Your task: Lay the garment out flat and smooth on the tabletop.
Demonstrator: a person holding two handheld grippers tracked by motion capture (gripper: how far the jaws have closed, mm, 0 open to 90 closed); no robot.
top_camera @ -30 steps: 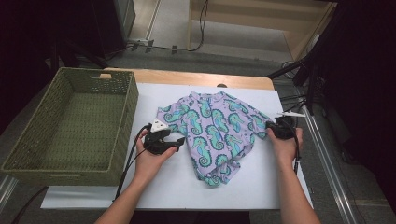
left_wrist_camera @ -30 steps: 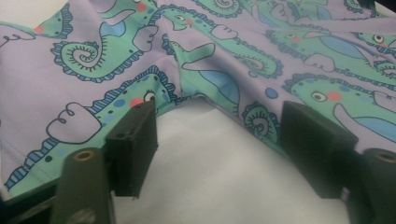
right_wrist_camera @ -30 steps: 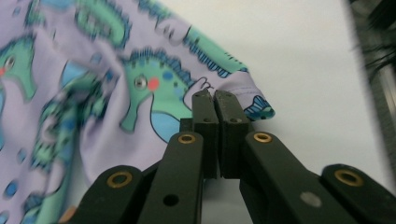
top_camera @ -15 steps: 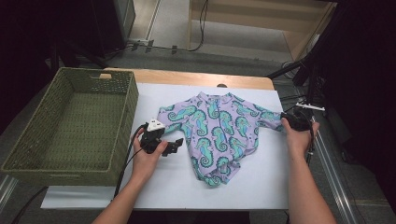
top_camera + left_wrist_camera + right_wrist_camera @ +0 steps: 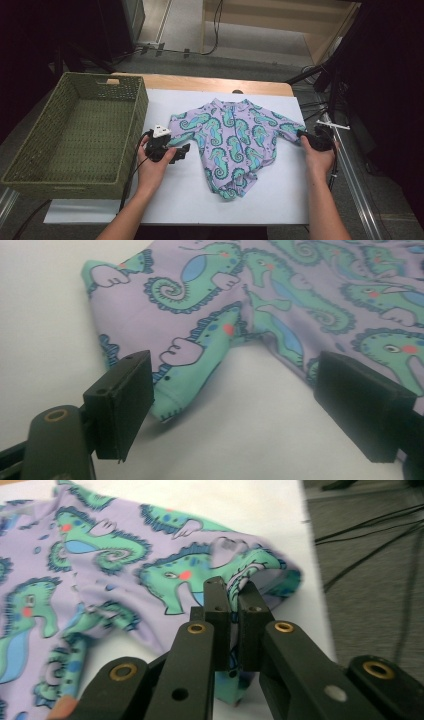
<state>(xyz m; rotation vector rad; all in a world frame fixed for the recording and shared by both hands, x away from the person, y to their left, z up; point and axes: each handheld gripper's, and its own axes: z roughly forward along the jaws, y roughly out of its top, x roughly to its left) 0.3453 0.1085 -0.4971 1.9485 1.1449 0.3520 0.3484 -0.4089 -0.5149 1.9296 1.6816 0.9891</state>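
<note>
A green wicker basket [image 5: 75, 135] sits at the far left, just outside the left gripper [image 5: 181, 153], its near wall running along the tabletop's left side. The left gripper rests on the white tabletop [image 5: 280, 200] with its jaws spread wide and nothing between the pads; they have just been closing a little. In the left gripper view, the cuff of the shirt's sleeve [image 5: 170, 365] lies just ahead of the jaws, close beside one pad, with bare white surface between the pads. The seahorse-print shirt [image 5: 235, 140] lies spread flat between the two grippers, collar away from the person, hem bunched toward the near edge. Open tabletop lies in front of the hem and beneath both forearms.

The right gripper [image 5: 303, 136] is clamped on the other sleeve's cuff [image 5: 250, 580], cloth pinched between its closed jaws; they have just closed. That sleeve is drawn out nearly to the tabletop's right edge, with grey floor and cables [image 5: 380, 535] just beyond. The pinched part of the cuff is hidden by the jaws.
</note>
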